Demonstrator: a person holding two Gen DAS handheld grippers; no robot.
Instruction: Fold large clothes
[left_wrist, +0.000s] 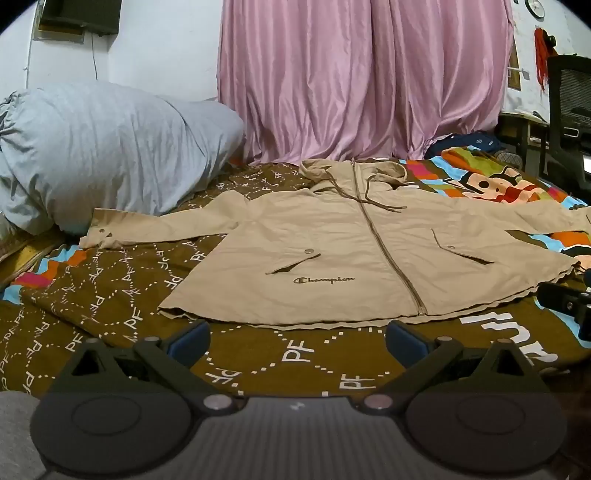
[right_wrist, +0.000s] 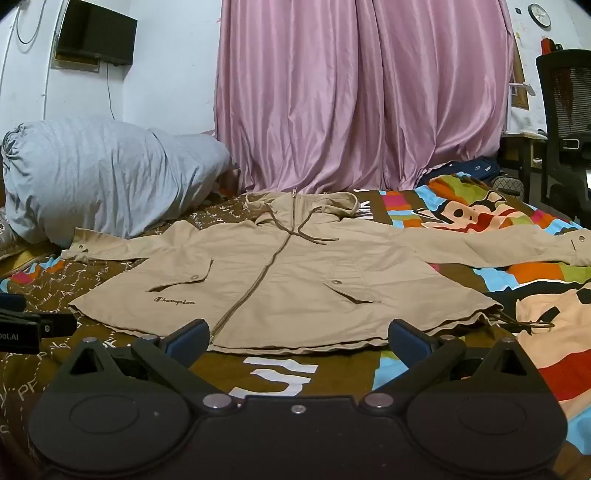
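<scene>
A beige zip-front hooded jacket of thin woven cloth (left_wrist: 332, 251) is lying flat and front-up on a brown patterned bedspread with white dotted lines and letters (left_wrist: 122, 295), both sleeves stretching outward and the hood lying toward a pink satin curtain (left_wrist: 362, 74). The left gripper (left_wrist: 297, 341) is hovering just short of the hem, its 2 blue-padded jaws standing spread wide with only bedspread between them. The right gripper (right_wrist: 297, 341) is hovering likewise at the hem, jaws spread wide and gripping nothing; the zipper's lower end is lying just beyond its left jaw.

The left wrist view alone is showing the right gripper's black body at its right edge; the right wrist view alone is showing the left gripper's black body at its left edge, together with the jacket's right-hand cuff and snap (right_wrist: 580, 243) and a hem drawcord (right_wrist: 532, 325). A large grey striped pillow (left_wrist: 110, 155) is sitting beside the left-hand sleeve's cuff. A black mesh office chair (right_wrist: 565, 125) is standing beyond the bed, a wall-mounted black screen (right_wrist: 96, 33) and a round wall clock (right_wrist: 539, 14) hanging above. Nothing is lying across the jacket.
</scene>
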